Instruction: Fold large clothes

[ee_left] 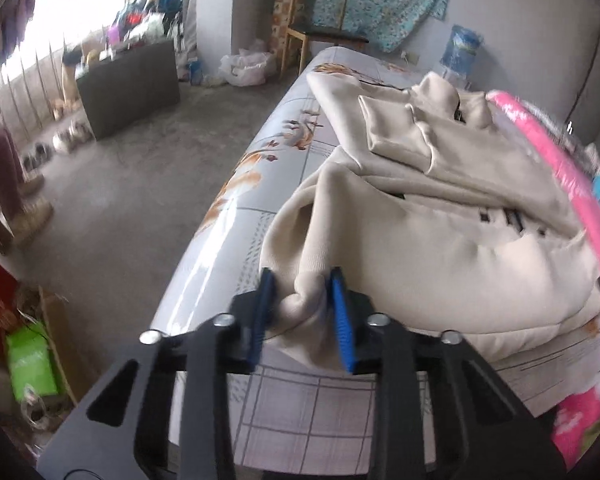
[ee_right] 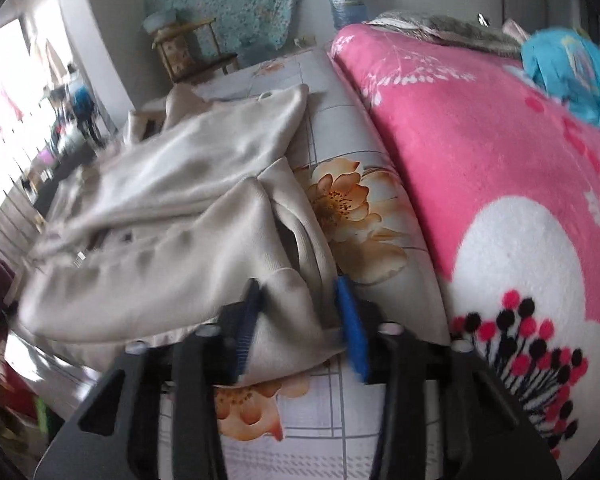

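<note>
A large beige hooded sweatshirt lies crumpled on the bed's floral sheet. My left gripper is at the garment's near left corner, and a bunched fold of the hem fills the gap between its blue pads. In the right wrist view the same sweatshirt spreads away to the left. My right gripper is at the near right corner, its blue pads closed on a thick fold of the cloth. Both grippers point down at the bed.
A pink flowered blanket covers the bed to the right of the garment, with a turquoise cloth on it. The bed's left edge drops to a concrete floor. A wooden chair and a dark box stand beyond.
</note>
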